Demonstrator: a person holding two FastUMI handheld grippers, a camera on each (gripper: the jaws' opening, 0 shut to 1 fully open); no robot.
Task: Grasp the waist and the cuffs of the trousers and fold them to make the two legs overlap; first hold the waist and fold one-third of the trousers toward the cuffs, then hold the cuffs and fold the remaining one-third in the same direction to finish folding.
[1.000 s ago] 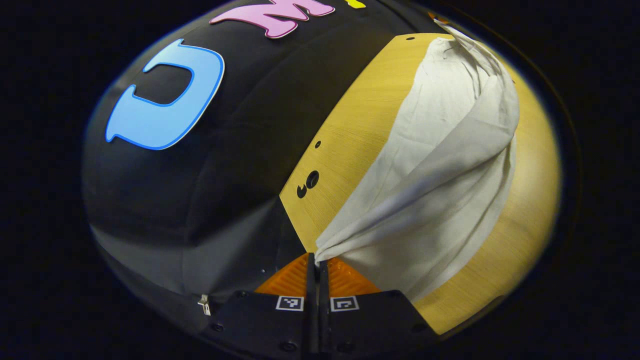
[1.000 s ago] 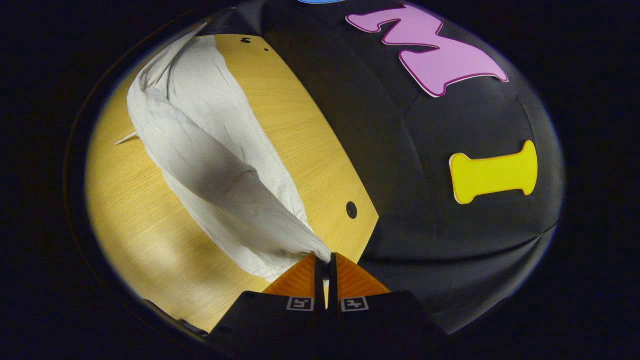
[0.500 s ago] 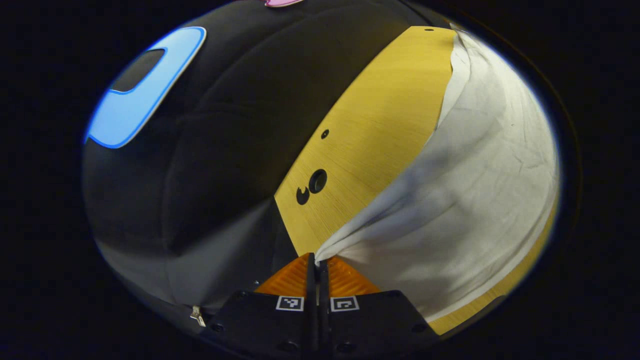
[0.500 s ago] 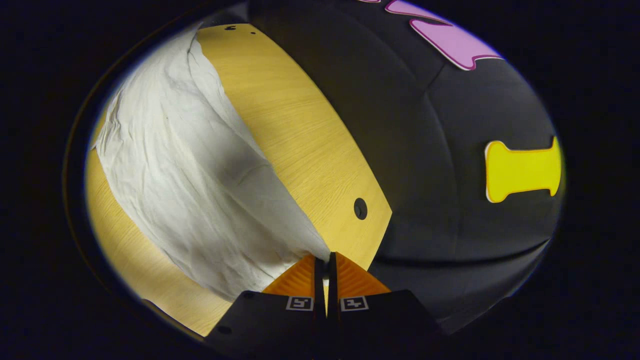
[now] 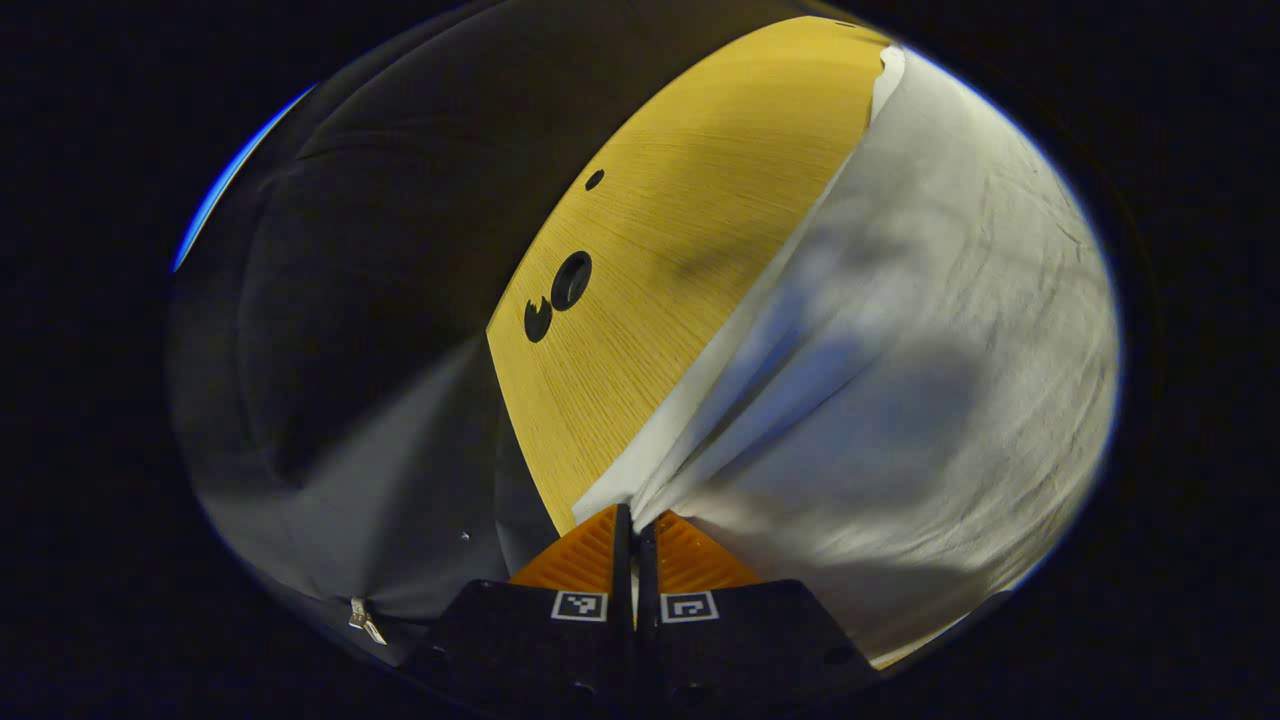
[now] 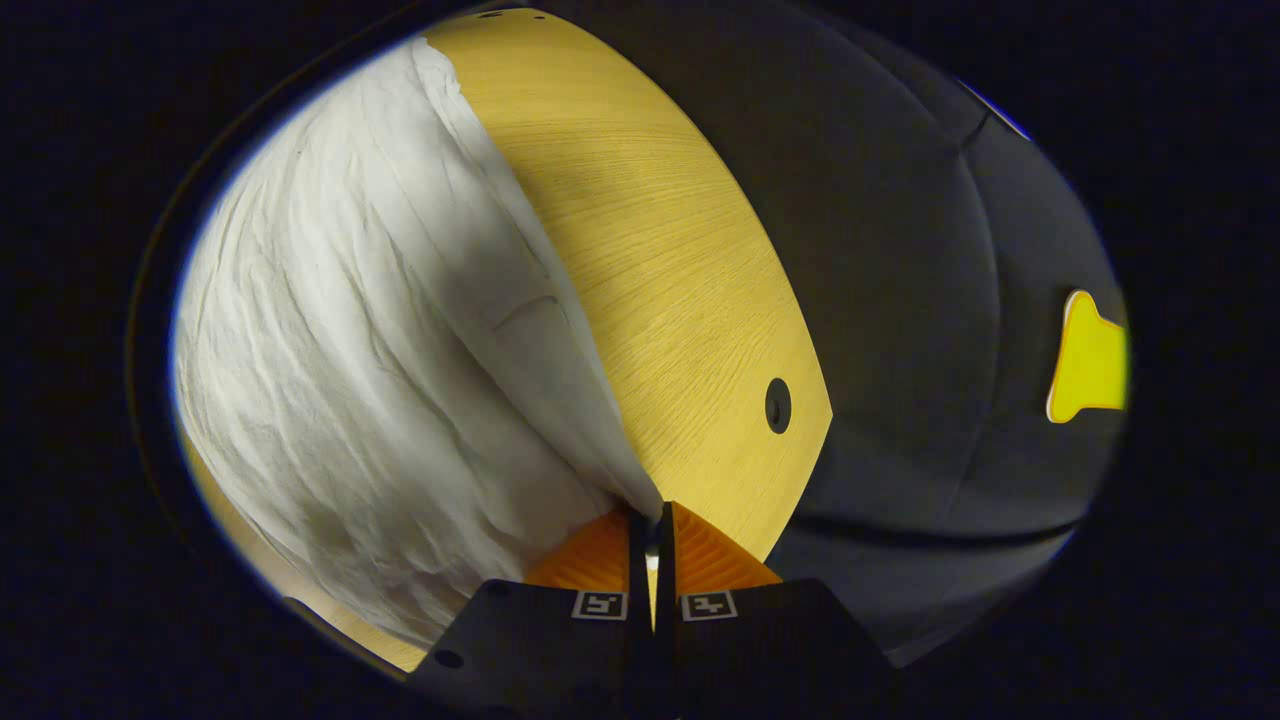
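My left tongs (image 5: 628, 522) are pressed together, pinching an edge of the trousers (image 5: 900, 380); cloth fans out from the tips up and to the right. Right tongs (image 6: 652, 520) likewise clamped on another edge of the trousers (image 6: 380, 380), fabric running up and left from the tips. Can't tell which end is waist and which is cuffs.

Change over the last second: both tongs have come down close to the surface (image 5: 680, 250). Earlier the cloth hung as a narrow draped band between the two grips, with plenty of bare wood on both sides. Now it spreads wide and flat and takes up most of the near side in each view. In the left gripper view a lower layer edge peeks out just beside the held layer, so it looks like one leg is being laid on the other. Wood surface (image 6: 650, 250) shows bare on the far side, holes (image 5: 570, 281) near its edge, booth wall (image 5: 380, 300) beyond.

My read: the lengthwise fold, legs overlapping, is about to land. Edges look roughly lined up on the left side, not fully checkable. Next I'd set it down, let go, regrasp the waist for the first third fold. Risk: the top layer drags when I let go.
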